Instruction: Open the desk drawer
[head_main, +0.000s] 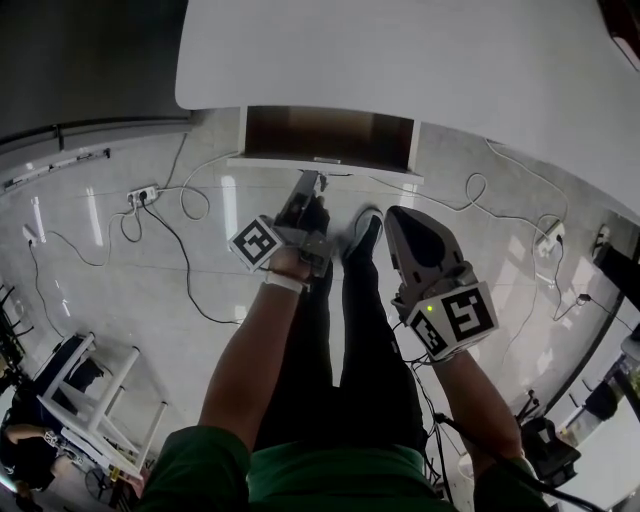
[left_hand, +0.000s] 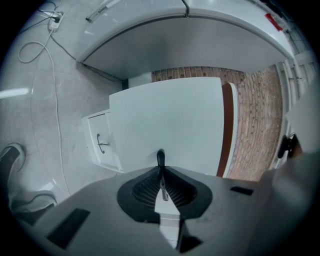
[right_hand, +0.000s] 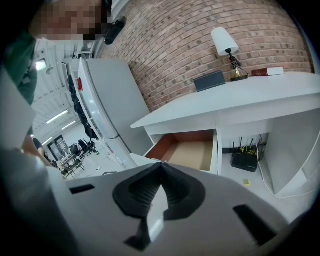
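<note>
Under the bench (head_main: 400, 60), the drawer (head_main: 330, 135) is standing pulled out; left gripper (head_main: 316, 182) jaws are clamping its handle (left_hand: 162, 186), right gripper (right_hand: 161, 167) jaws are sitting closed, empty. A straight, level pull is looking safest.

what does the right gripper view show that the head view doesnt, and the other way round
Only the right gripper view: the lamp, the brick wall and the router. Only the head view: the left gripper at the drawer handle, the person's legs, a power strip. Both: the open drawer, the white desk, the right gripper.
</note>
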